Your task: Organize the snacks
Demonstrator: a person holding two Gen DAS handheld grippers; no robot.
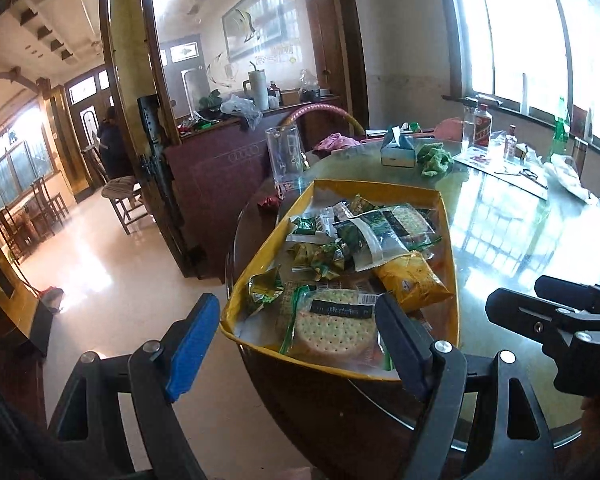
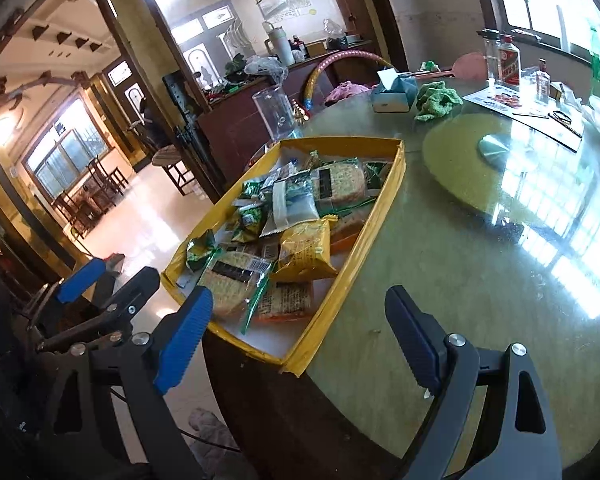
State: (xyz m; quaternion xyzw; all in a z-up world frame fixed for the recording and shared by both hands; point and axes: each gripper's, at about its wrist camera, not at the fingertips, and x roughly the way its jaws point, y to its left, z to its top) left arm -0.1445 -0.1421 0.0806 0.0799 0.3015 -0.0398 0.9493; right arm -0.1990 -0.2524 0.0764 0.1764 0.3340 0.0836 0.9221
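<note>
I hold both tools back from the table edge, I think to look over the pile before I choose one packet. The left gripper (image 1: pixel 296 344) is spread wide and holds nothing; the right gripper (image 2: pixel 300 336) is also wide and without load. The snacks lie in a shallow yellow cardboard tray (image 1: pixel 452 240) at the near left edge of the round glass-topped table (image 2: pixel 480 264), loosely heaped. Nearest to me is a round dotted cracker in clear crinkly wrap (image 1: pixel 332 332); to its right a puffy yellow foil bag (image 1: pixel 412 280) leans on the others. Small green shiny packets (image 1: pixel 324 258) are farther, in the middle. The film looks slippery, so I would pinch at a sealed edge.
</note>
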